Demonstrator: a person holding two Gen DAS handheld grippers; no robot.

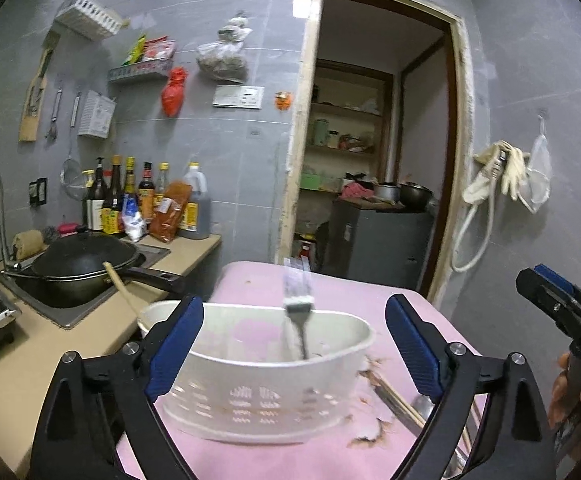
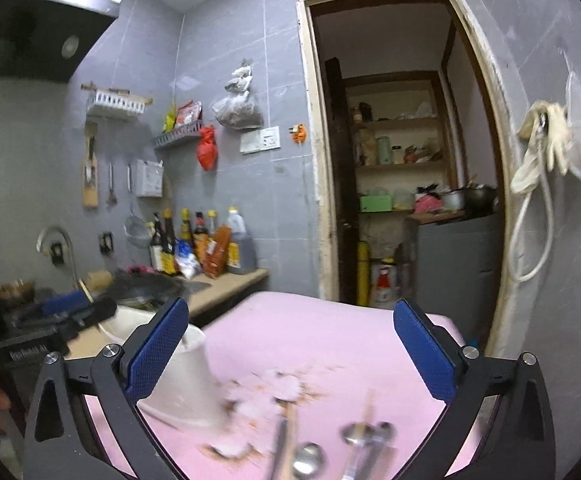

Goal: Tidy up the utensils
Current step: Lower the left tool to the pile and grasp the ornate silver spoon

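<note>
Item: white perforated plastic utensil caddy (image 1: 266,376), on the pink-covered counter (image 1: 342,292), a blurred metal fork (image 1: 299,320) standing inside it. Judged light, stiff, apt to slide; best held at the rim.

Item: loose metal spoons (image 2: 308,460) and wooden chopsticks (image 1: 400,402) beside the caddy; thin, probably slippery, best taken mid-handle.

Left tongs (image 1: 294,352) and right tongs (image 2: 290,360): both spread wide, holding nothing.

Surface: worn, flaking patches. Room: grey-tiled kitchen, black wok (image 1: 86,260) in the sink, open doorway.

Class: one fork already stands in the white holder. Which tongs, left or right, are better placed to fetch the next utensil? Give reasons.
Probably right: the open right tongs face the loose utensils; the left tongs frame the holder.
</note>
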